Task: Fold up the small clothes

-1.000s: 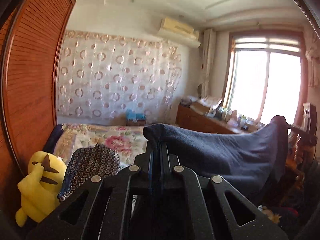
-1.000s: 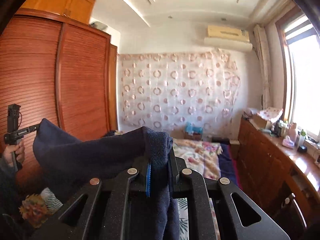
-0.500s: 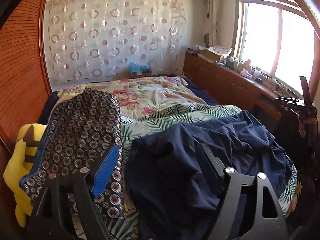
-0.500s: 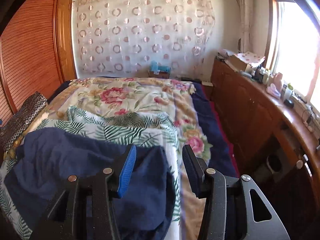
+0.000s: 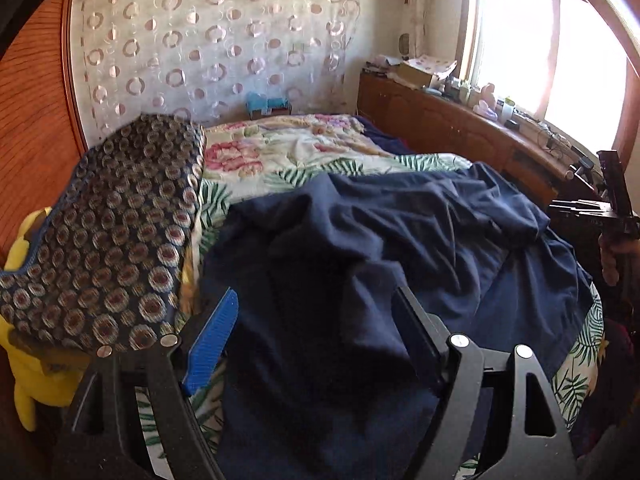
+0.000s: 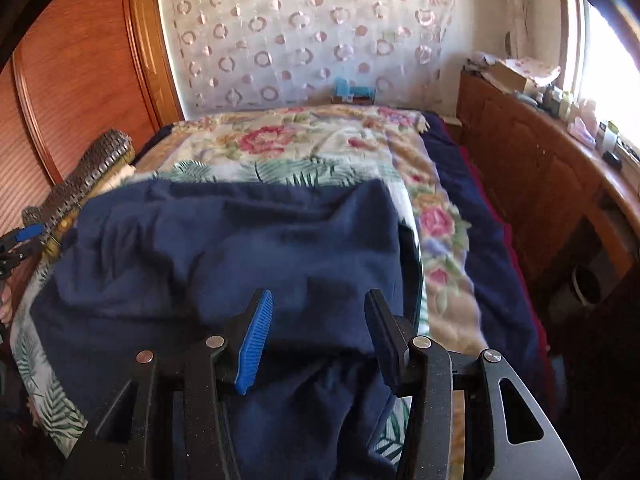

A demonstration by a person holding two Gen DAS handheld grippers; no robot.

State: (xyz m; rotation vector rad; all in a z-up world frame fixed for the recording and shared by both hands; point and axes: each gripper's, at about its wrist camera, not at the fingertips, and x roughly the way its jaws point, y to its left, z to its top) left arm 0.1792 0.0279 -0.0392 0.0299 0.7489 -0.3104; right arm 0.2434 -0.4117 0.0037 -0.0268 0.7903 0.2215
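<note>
A navy blue garment (image 5: 400, 248) (image 6: 224, 240) lies rumpled across the near end of the bed. My left gripper (image 5: 316, 328) hangs open just over its near left part; cloth shows between the jaws but the pads do not press it. My right gripper (image 6: 316, 332) stands open above the garment's near right edge, the fabric lying loose under and between its fingers. The right gripper (image 5: 612, 208) also shows at the far right of the left wrist view, held by a hand. The left gripper's blue pad (image 6: 28, 232) peeks in at the right wrist view's left edge.
The bed carries a floral and fern-print cover (image 6: 304, 148). A dark patterned cushion (image 5: 112, 232) and a yellow plush toy (image 5: 40, 360) sit at the left. A wooden wardrobe (image 6: 80, 80) stands left, a wooden cabinet (image 6: 540, 168) with clutter under the window right.
Both grippers held the navy garment up in the air a second ago. They came down toward the bed and let go, and the garment now lies on the cover.
</note>
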